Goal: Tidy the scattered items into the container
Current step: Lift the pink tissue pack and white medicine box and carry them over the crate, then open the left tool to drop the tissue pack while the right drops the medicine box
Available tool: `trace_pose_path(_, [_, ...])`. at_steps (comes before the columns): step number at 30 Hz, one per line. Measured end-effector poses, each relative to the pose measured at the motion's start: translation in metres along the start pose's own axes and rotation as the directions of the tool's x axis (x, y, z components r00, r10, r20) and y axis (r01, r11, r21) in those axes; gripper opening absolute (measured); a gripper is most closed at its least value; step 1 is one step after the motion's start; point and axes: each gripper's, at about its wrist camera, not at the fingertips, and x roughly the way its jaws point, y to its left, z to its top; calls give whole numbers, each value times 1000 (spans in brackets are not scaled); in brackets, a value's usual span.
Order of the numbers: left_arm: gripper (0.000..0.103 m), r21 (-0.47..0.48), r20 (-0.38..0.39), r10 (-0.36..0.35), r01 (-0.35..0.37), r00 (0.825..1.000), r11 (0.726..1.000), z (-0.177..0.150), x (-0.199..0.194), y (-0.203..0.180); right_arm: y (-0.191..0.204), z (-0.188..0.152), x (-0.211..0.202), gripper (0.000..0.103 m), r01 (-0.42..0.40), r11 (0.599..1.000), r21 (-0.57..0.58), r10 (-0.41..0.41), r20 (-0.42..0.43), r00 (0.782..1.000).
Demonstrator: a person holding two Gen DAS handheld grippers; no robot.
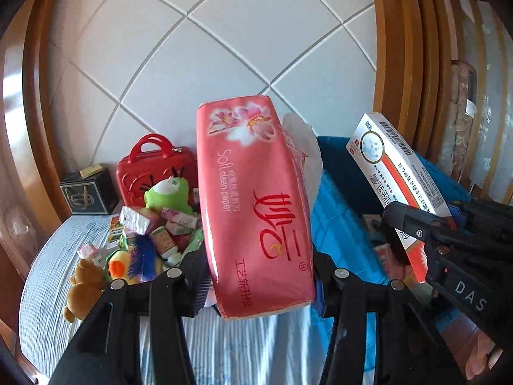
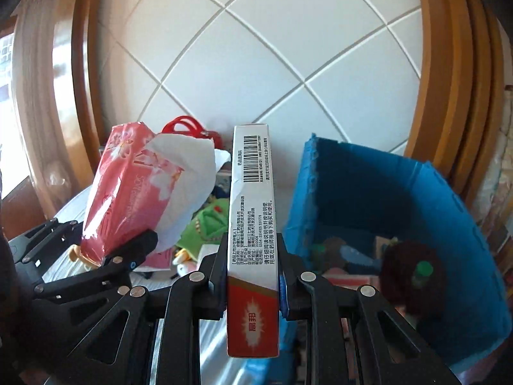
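Between the left gripper's fingers: tissue pack (image 1: 256,211), pink-red w/ flower print, held up off the bed, long axis pointing away; a white sheet sticks out its far right side.
Left gripper (image 1: 259,285): clamped on the pack's near end; pad contact mostly covered by the pack itself.
Medicine box (image 2: 253,224): white w/ red end, barcode at far end, stands on edge in right wrist view.
Right gripper (image 2: 253,276): closed tight on the box's near part, both pads against its faces.
Blue container (image 2: 368,192): right of both held items, open top; inside is blurred, a green-capped bottle (image 2: 423,271) and a dark round thing beside it, rest can't be made out.
Loose pile (image 1: 150,227): left on the striped bedcover (image 1: 48,256), small boxes, tubes, green plush (image 1: 166,192), brown bear (image 1: 85,284); partly cut off by the pack and fingers.
Red case (image 1: 150,166): far side of pile, right part hidden.
Dark box (image 1: 88,192): far left, near wooden frame.
Person: only fingertips (image 1: 481,359) at bottom right edge of left wrist view.
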Motion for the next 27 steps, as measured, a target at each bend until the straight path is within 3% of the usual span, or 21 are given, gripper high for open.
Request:
trace_pose_path(4, [49,44,-45,-35,37,998,998,30,22,-72,-83,12,-3,23,75,997,-30,-76,-34,997])
trace_pose_path(6, [49,72,-110,-51,59,993,996,40,42,-106,-124,13,9,23,107,994,-33,-110,-93,990])
trace_pose_path(8, [49,91,-213,-69,90,975,992,44,70,-136,-159,10,28,23,124,992,-41,-129,-178,975])
trace_pose_path(11, [49,113,-400,-67,122,914,986,37,121,-170,-200,-9,61,23,109,993,-44,-117,-331,936])
trace_pose_path(13, [49,143,-492,-36,121,870,982,26,148,-190,-217,-25,81,23,86,995,-48,-99,-425,900])
trace_pose_path(15, [49,155,-580,-12,125,815,980,14,172,-202,-228,-40,101,23,52,998,-37,-64,-516,854])
trace_pose_path(18, [49,146,-672,9,121,740,982,-2,197,-210,-236,-58,127,23,21,999,-44,-44,-616,786])
trace_pose_path(21, [49,127,-744,12,124,668,984,-17,215,-212,-234,-64,144,23,-14,998,-60,-30,-674,738])
trace_pose_path(22, [50,126,-757,13,126,653,984,-20,219,-212,-233,-66,150,23,-27,998,-59,-21,-691,722])
trace_pose_path(25, [51,118,-768,9,127,641,985,-21,223,-212,-231,-77,166,23,-53,997,-59,-9,-750,661])
trace_pose_path(27, [52,117,-774,12,124,633,985,-21,223,-211,-238,-85,173,23,-41,999,0,25,-780,626])
